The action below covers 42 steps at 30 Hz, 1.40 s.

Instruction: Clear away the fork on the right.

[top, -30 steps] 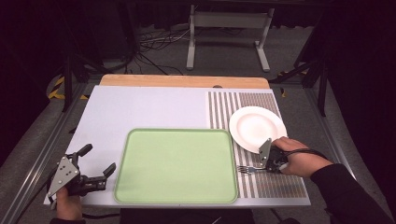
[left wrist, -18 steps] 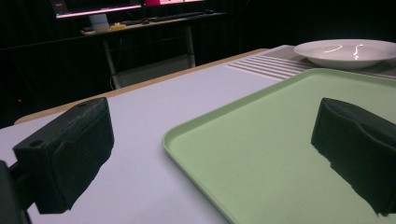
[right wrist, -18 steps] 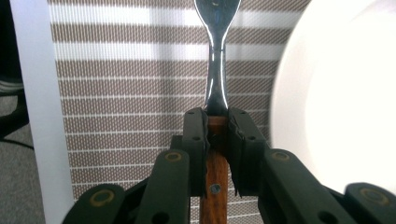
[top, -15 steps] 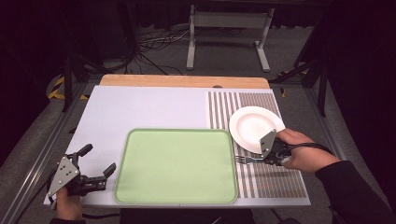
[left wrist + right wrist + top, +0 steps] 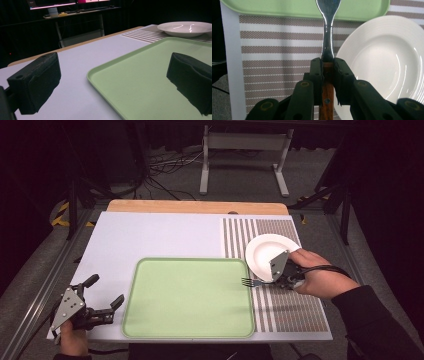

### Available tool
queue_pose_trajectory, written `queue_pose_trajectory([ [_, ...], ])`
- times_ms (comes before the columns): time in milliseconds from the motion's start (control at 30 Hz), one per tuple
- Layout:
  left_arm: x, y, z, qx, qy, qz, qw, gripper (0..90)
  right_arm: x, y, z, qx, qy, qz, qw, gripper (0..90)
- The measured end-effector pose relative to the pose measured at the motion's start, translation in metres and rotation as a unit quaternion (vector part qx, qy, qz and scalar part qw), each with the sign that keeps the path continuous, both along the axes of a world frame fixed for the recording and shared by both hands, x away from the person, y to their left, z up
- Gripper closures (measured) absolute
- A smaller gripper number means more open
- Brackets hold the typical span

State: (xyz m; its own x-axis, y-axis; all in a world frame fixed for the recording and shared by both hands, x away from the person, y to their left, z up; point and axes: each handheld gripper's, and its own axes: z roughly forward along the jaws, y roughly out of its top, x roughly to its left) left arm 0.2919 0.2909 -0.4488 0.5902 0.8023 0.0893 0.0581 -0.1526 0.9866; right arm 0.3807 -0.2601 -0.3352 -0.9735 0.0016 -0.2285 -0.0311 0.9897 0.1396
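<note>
The fork (image 5: 328, 30) is clamped by its wooden handle between the pads of the right gripper (image 5: 328, 65), its steel neck and tines reaching out toward the green tray (image 5: 362, 8). In the high view the fork (image 5: 252, 282) is lifted over the striped mat (image 5: 290, 310), tines just at the tray's right edge, with the white plate (image 5: 265, 251) just beside the right gripper (image 5: 278, 279). The plate's bowl holds nothing, and the tray (image 5: 190, 300) lies bare too. The left gripper (image 5: 95, 307) sits at the table's near left corner, beside the tray, jaws spread wide with nothing between them.
</note>
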Motion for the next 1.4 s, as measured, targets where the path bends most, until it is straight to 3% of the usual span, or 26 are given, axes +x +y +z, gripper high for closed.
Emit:
queue_pose_trajectory([
  [433, 0.000, 0.001, 0.000, -0.003, 0.000, -0.002, 1.0000, 0.0, 0.003, 0.039, 0.014, 0.015, -0.005, 0.010, 0.9998, 78.0],
  [867, 0.000, 0.001, 0.000, -0.001, -0.001, -0.003, 1.0000, 0.0, 0.005, 0.075, 0.009, 0.034, 0.000, 0.012, 0.9993, 78.0],
  [967, 0.000, 0.001, 0.001, -0.001, -0.002, -0.004, 1.0000, 0.0, 0.005, 0.083, 0.007, 0.048, 0.005, -0.005, 0.9988, 78.0],
  [1067, 0.000, 0.001, 0.001, -0.002, -0.002, -0.003, 1.0000, 0.0, 0.003, 0.091, 0.007, 0.075, 0.025, -0.053, 0.9954, 78.0],
  [1100, 0.000, 0.001, 0.001, -0.002, -0.002, -0.003, 1.0000, 0.0, 0.003, 0.091, 0.007, 0.075, 0.025, -0.053, 0.9954, 78.0],
  [1233, 0.000, 0.001, 0.001, -0.002, -0.002, -0.003, 1.0000, 0.0, 0.001, 0.099, 0.005, 0.085, 0.042, -0.106, 0.9899, 78.0],
  [1333, 0.000, 0.001, 0.001, -0.002, -0.002, -0.003, 1.0000, 0.0, -0.002, 0.103, 0.005, 0.102, 0.057, -0.150, 0.9818, 78.0],
  [1400, 0.000, 0.001, 0.001, -0.002, -0.003, -0.003, 1.0000, 0.0, -0.002, 0.104, 0.004, 0.105, 0.057, -0.167, 0.9787, 78.1],
])
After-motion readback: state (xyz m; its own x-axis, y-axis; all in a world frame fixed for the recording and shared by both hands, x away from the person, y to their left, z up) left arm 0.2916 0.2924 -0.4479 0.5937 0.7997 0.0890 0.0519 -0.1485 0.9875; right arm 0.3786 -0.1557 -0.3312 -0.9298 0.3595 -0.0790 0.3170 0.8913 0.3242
